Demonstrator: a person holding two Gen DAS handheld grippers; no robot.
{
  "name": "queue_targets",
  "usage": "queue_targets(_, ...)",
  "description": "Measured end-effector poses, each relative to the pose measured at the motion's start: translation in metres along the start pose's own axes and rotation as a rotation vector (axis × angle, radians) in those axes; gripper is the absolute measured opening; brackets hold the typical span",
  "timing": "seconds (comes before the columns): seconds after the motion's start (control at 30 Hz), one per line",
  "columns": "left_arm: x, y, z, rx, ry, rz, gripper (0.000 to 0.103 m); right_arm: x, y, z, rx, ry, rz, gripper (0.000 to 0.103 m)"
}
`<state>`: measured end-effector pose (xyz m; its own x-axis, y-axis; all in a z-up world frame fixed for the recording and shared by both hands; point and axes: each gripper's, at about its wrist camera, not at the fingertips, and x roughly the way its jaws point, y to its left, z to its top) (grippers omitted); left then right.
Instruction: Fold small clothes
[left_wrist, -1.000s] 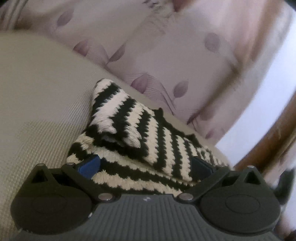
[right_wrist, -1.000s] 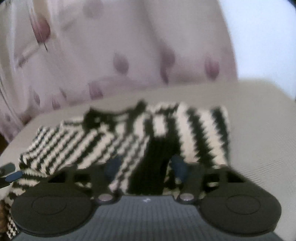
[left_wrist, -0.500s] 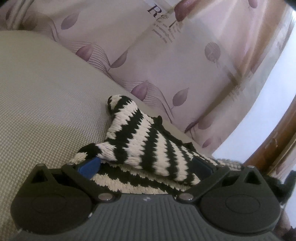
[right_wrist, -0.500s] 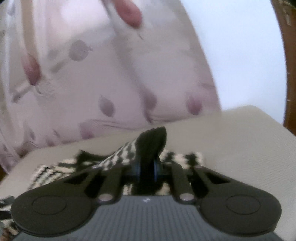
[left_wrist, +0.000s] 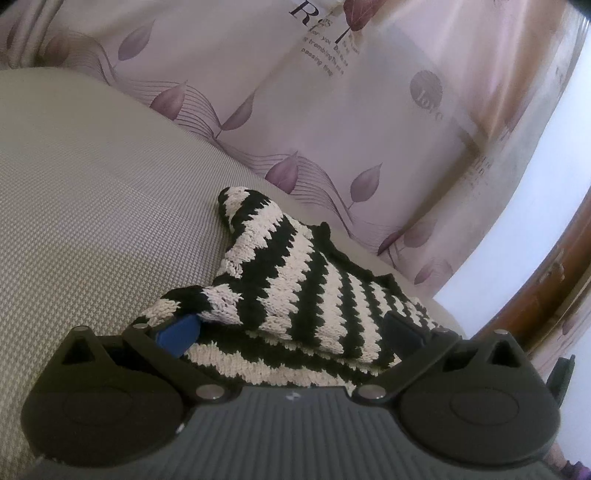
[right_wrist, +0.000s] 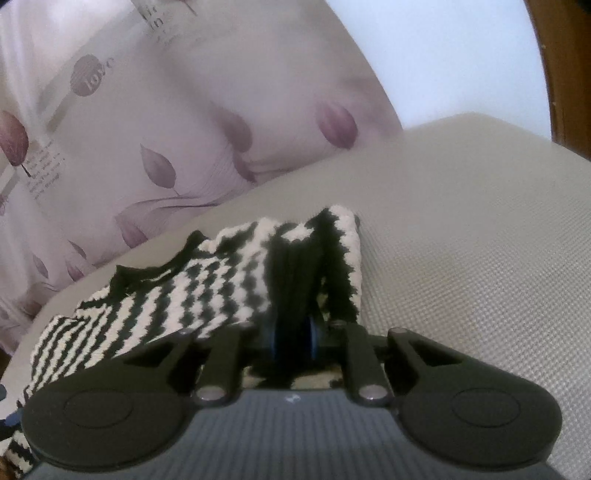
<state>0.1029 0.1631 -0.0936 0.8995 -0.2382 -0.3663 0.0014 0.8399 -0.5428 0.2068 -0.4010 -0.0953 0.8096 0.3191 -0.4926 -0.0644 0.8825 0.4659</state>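
Note:
A small black-and-white striped knit garment (left_wrist: 295, 280) lies on a beige woven cushion (left_wrist: 92, 206). In the left wrist view one sleeve is folded over the body, and my left gripper (left_wrist: 290, 330) is open, its blue pads wide apart around the garment's near edge. In the right wrist view the garment (right_wrist: 177, 295) spreads to the left, and my right gripper (right_wrist: 291, 339) is shut on a fold of it, the pinched black stripe rising between the pads.
A pale curtain with purple leaf prints (left_wrist: 332, 110) hangs right behind the cushion. A brown wooden frame (left_wrist: 561, 280) stands at the right. The cushion's bare surface (right_wrist: 480, 258) extends to the right of the garment.
The right gripper closed on a fold of the garment and now holds it lower, near the cushion. The left gripper stayed open. The sleeve fold settled flatter.

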Motion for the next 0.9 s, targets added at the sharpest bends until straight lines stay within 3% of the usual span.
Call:
queue_targets(0.13, -0.001, 0.001, 0.000, 0.000, -0.005, 0.000, 0.103, -0.007, 0.006, 0.001, -0.011, -0.013, -0.033, 0.022)
queue_targets(0.23, -0.003, 0.000, -0.001, 0.006, -0.003, 0.007, 0.103, -0.048, 0.017, -0.009, 0.007, -0.111, -0.022, 0.026)
queue_targets(0.33, -0.009, -0.008, -0.003, 0.046, 0.009, 0.041, 0.103, -0.094, 0.031, -0.034, -0.025, -0.130, 0.034, 0.051)
queue_targets(0.37, -0.011, -0.011, -0.005, 0.063, 0.018, 0.048, 0.103, -0.107, 0.034, -0.045, -0.034, -0.127, 0.052, 0.069)
queue_targets(0.4, -0.014, -0.014, -0.007, 0.078, 0.023, 0.055, 0.103, -0.123, 0.035, -0.059, -0.044, -0.122, 0.065, 0.078)
queue_targets(0.63, -0.048, -0.031, -0.025, 0.177, 0.018, 0.092, 0.103, -0.196, 0.042, -0.134, -0.135, -0.112, 0.009, 0.079)
queue_targets(0.9, -0.068, -0.049, -0.040, 0.341, 0.012, 0.161, 0.103, -0.215, 0.028, -0.165, -0.094, -0.079, -0.028, 0.079)
